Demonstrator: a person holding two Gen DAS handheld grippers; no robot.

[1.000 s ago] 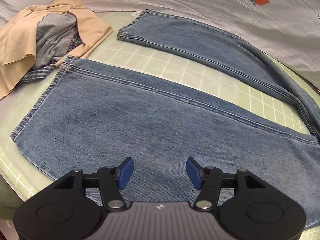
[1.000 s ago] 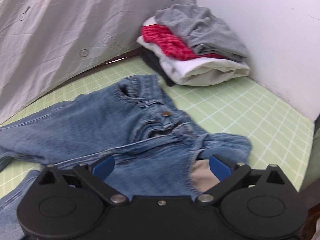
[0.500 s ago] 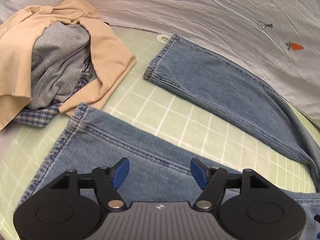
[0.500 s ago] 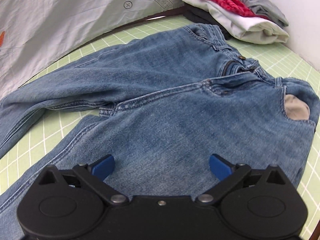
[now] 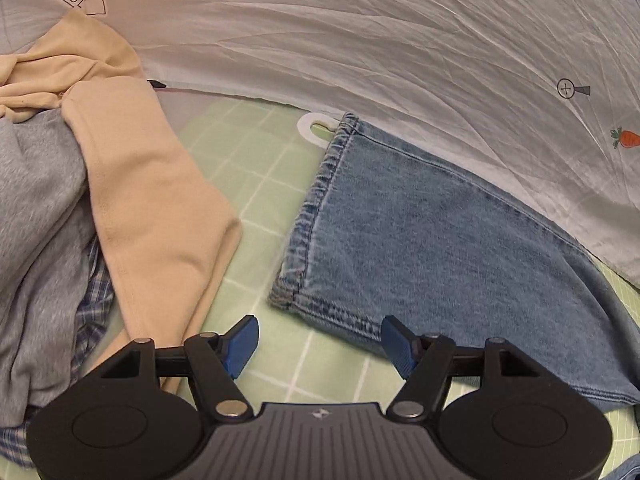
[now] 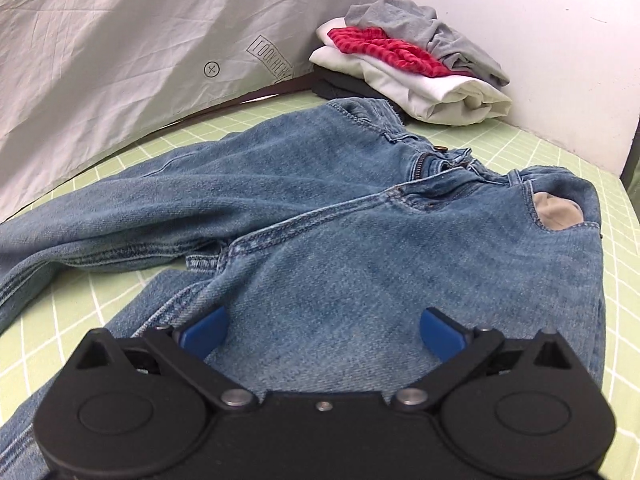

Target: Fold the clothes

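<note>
Denim jeans [image 6: 360,216] spread flat on green grid desk [image 5: 256,176], long axis running left–right. Far leg's hem [image 5: 316,216] lies just ahead-right of left tongs [image 5: 316,346], nearer hand; pads apart, having just widened, empty. Right tongs [image 6: 322,334] apart, empty, over near thigh.

Faded blue denim jeans [image 6: 360,240]: coarse woven cloth, matt, stitched hems w/ a metal button. Green checked mat [image 5: 256,184]: smooth, slight sheen. Wrinkled white printed sheet [image 5: 360,40]: thin cloth. Beige knit top [image 5: 152,208]: soft, matt. Grey fleecy garment [image 5: 36,216]: fuzzy. Left gripper [image 5: 318,346]: matt black plastic, blue pads [image 5: 240,344], metal pivots
</note>
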